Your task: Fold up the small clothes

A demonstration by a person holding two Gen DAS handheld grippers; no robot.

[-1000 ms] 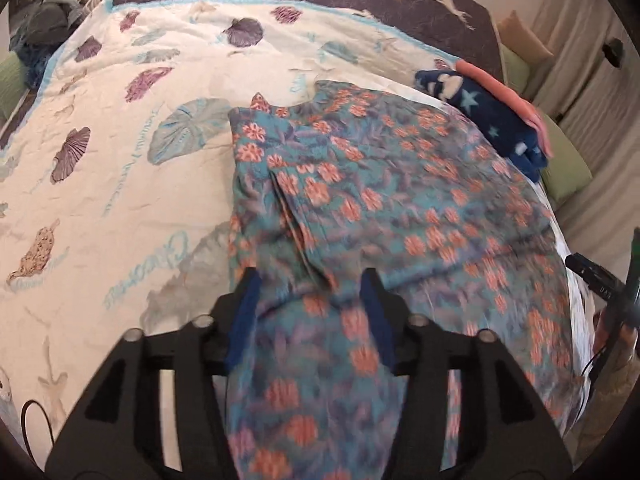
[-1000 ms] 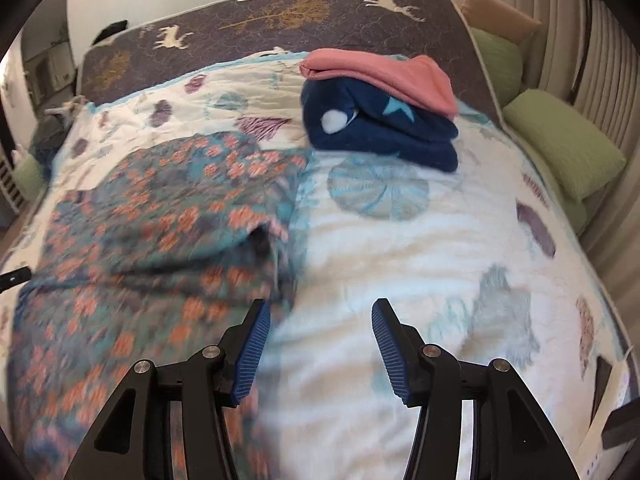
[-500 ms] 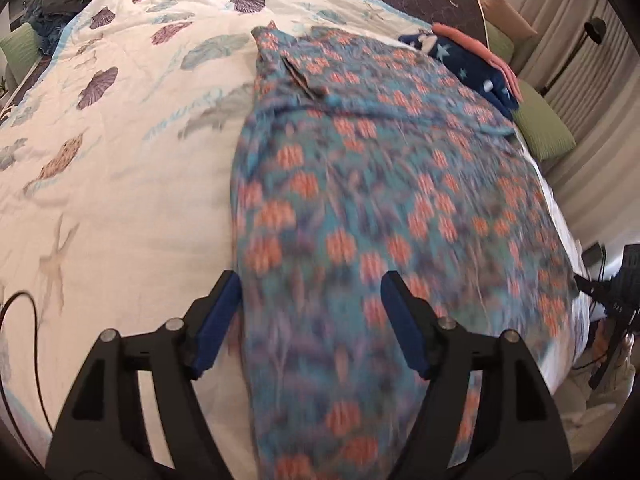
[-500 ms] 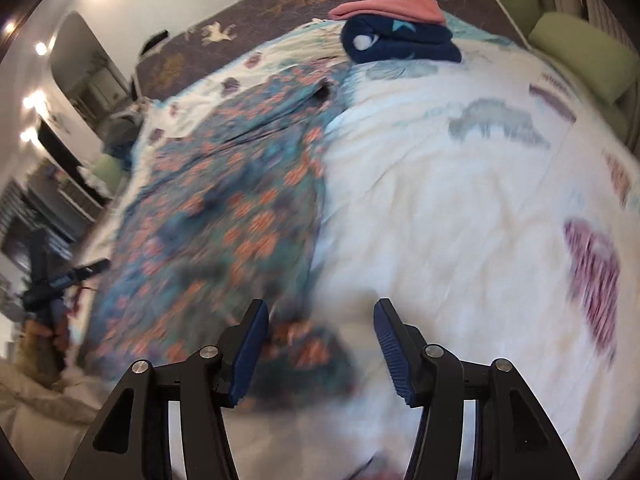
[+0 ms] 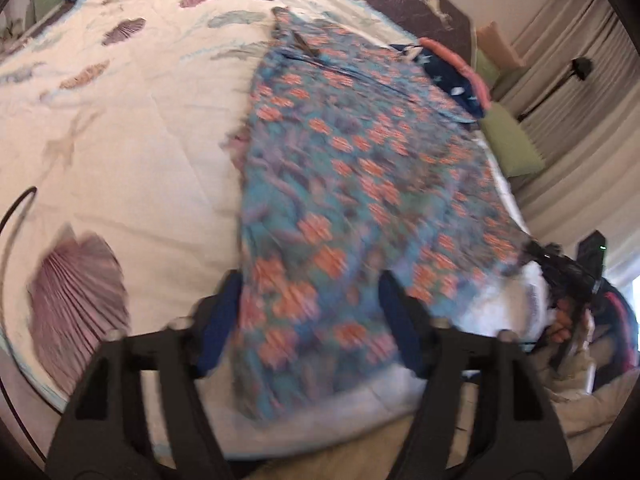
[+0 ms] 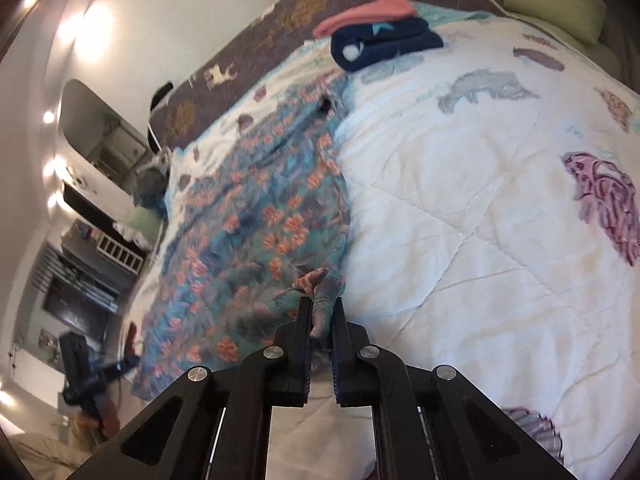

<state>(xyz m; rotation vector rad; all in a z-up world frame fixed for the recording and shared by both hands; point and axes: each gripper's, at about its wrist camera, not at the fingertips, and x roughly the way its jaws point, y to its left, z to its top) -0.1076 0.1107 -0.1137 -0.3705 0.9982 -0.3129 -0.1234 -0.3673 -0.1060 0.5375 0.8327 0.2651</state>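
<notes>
A teal garment with orange flowers (image 5: 352, 184) lies spread lengthwise on the white quilt (image 5: 132, 144). My left gripper (image 5: 310, 316) is open, its blue pads straddling the garment's near hem at the bed's edge. My right gripper (image 6: 321, 312) is shut on the garment's near right corner (image 6: 324, 284), with a bunch of cloth pinched between the jaws. The garment also shows in the right wrist view (image 6: 260, 216), stretching away to the left. My right gripper shows in the left wrist view (image 5: 560, 268) at the garment's far corner.
A folded stack, pink cloth on navy star cloth (image 6: 380, 36), sits at the head of the bed; it also shows in the left wrist view (image 5: 452, 68). Green pillows (image 5: 508, 140) lie along the right side. A black cable (image 5: 12, 216) loops at the left.
Both grippers have drawn back from mid-bed to the garment's near hem. My right gripper has shut on the garment's corner. The left stays open.
</notes>
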